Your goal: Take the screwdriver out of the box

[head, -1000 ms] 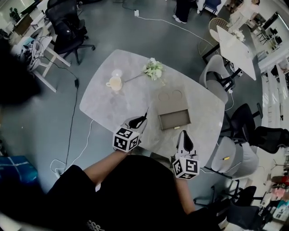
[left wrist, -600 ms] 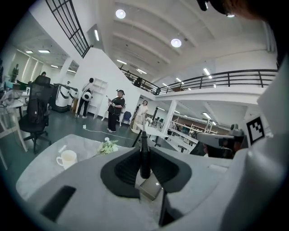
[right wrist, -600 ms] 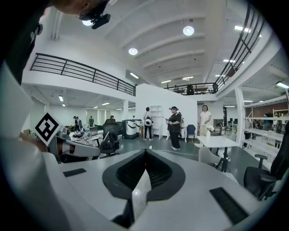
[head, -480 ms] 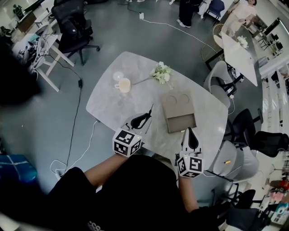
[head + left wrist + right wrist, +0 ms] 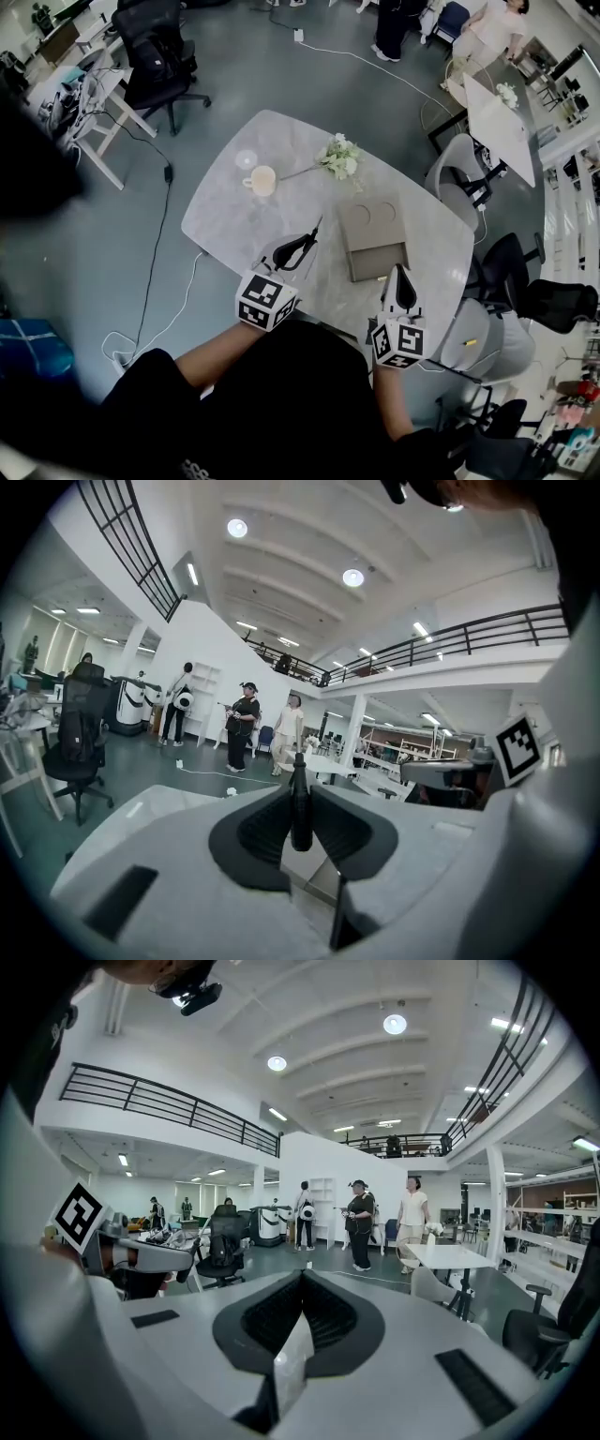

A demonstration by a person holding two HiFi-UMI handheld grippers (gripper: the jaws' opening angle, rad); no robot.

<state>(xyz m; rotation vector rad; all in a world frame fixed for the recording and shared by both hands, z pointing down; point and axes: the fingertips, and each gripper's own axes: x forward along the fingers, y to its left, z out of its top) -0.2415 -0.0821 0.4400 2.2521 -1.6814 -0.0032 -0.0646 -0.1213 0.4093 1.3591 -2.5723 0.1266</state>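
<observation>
Gripping the screwdriver [image 5: 300, 808] in the left gripper [image 5: 300, 246], clear of the box [image 5: 375, 246] and just left of it. Seemingly out already. Keeping the right gripper [image 5: 401, 279] pinched together, empty. Next, probably: lay it down steadily on the table [image 5: 234, 220].

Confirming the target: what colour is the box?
The box is greyish tan, clearest in the head view.

A pale marble table [image 5: 234, 220] stands on a grey-green polished floor [image 5: 281, 75]. To its left a black cable [image 5: 155, 272] trails over the floor. Beyond its far left corner stands a black office chair [image 5: 159, 47]. Grey chairs [image 5: 455, 173] stand at its right edge, and a white table [image 5: 502, 122] lies further right. Overhead are a white ceiling with round lights [image 5: 394, 1024] and a black-railed balcony [image 5: 169, 1101].
</observation>
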